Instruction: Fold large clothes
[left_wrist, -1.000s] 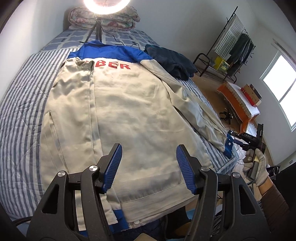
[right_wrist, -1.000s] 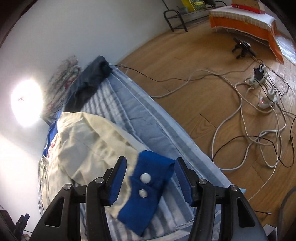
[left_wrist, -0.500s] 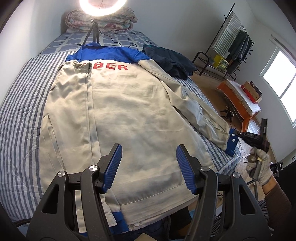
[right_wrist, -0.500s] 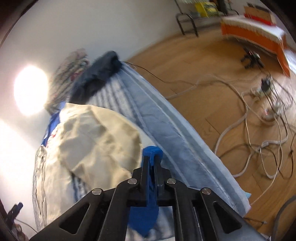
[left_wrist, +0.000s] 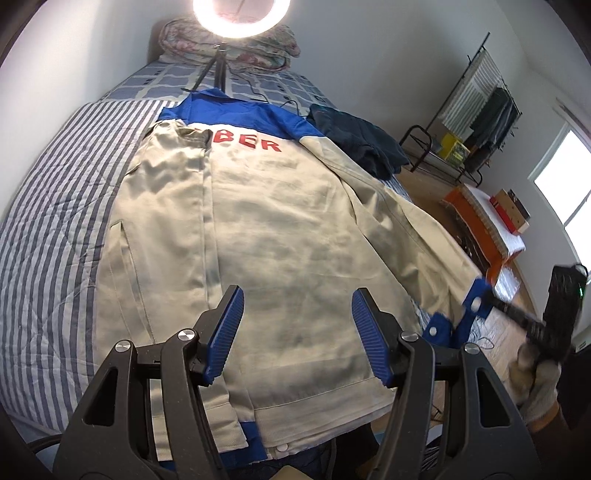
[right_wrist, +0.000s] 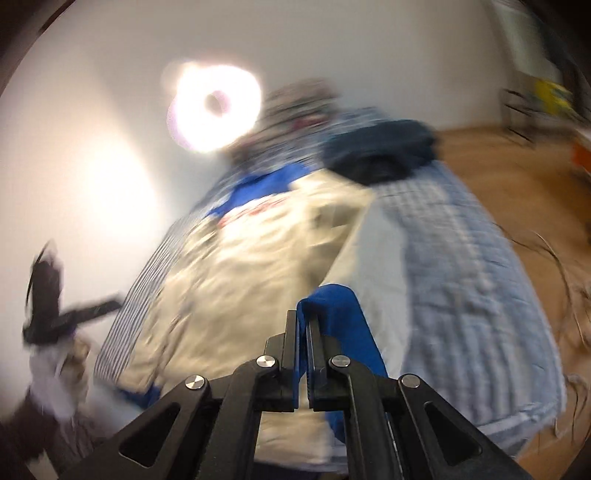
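on the striped bed (left_wrist: 55, 229) lies a beige jacket (left_wrist: 280, 236).

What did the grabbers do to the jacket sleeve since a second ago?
The right gripper snapped shut on the blue cuff and lifted the sleeve off the bed. The left gripper stayed open above the jacket, which lay flat.

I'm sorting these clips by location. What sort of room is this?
Most likely a bedroom in a home: a bed with a striped quilt, a clothes rack hung with garments by the wall, and a ring light on a tripod standing on the bed.
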